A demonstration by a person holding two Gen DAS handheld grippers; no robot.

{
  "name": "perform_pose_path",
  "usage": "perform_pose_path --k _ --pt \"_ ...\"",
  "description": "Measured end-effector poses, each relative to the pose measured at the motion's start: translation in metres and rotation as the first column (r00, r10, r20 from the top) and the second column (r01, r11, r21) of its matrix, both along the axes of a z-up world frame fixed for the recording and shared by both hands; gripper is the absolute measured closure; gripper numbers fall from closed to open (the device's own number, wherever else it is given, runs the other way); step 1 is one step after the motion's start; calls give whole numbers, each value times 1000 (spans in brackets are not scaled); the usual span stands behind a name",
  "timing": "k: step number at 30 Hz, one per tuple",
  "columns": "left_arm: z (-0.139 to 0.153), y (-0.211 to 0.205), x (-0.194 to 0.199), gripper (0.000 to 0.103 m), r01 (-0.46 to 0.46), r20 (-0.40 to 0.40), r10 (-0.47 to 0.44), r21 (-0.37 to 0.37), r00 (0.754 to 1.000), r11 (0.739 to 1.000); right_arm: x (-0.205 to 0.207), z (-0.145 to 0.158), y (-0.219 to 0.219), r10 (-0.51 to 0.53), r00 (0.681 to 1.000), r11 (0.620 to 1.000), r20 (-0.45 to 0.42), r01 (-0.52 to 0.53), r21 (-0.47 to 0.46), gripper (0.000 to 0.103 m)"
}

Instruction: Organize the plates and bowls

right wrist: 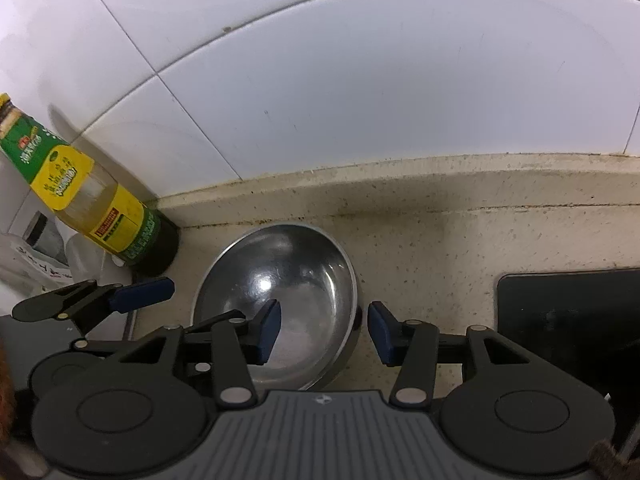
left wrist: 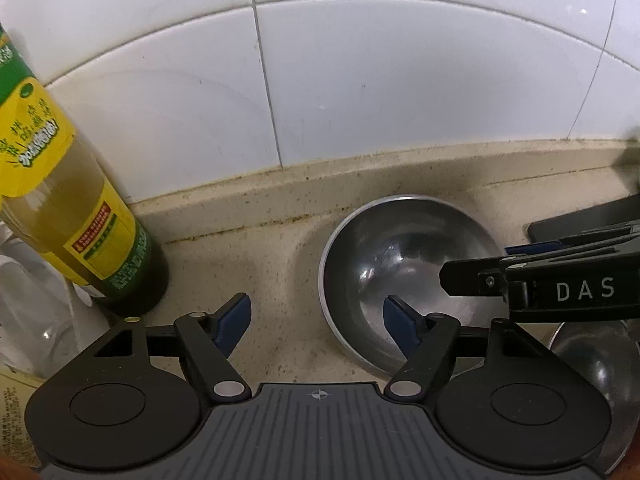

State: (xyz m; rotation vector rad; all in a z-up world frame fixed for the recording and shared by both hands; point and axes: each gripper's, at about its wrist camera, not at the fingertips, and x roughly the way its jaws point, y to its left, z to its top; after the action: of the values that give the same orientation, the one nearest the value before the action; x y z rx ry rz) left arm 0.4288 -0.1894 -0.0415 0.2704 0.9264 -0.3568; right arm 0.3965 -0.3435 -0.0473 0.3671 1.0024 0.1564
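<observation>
Bowl-grasping looks to be the step in hand: the right gripper (right wrist: pixel 324 330), fingers apart, straddles the near rim of the steel bowl (right wrist: pixel 280 276) on the counter (right wrist: pixel 460 240), and next needs to clamp that rim, while the left gripper (left wrist: pixel 316 320) hangs open beside it.

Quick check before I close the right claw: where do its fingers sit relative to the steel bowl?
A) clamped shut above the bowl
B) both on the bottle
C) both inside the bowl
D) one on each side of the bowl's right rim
D: the right claw is open, with one finger over the bowl and the other outside its right rim.
</observation>
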Motion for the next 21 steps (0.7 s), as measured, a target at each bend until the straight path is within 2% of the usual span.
perform_pose_path --k 10,21 --pt "-16 -8 5 22 24 -39 -21 55 999 998 8 -12 6 39 998 999 -42 -40 -16 58" --pt "-21 -10 4 26 51 -30 -50 44 998 998 12 -20 10 66 995 998 -71 -65 13 62"
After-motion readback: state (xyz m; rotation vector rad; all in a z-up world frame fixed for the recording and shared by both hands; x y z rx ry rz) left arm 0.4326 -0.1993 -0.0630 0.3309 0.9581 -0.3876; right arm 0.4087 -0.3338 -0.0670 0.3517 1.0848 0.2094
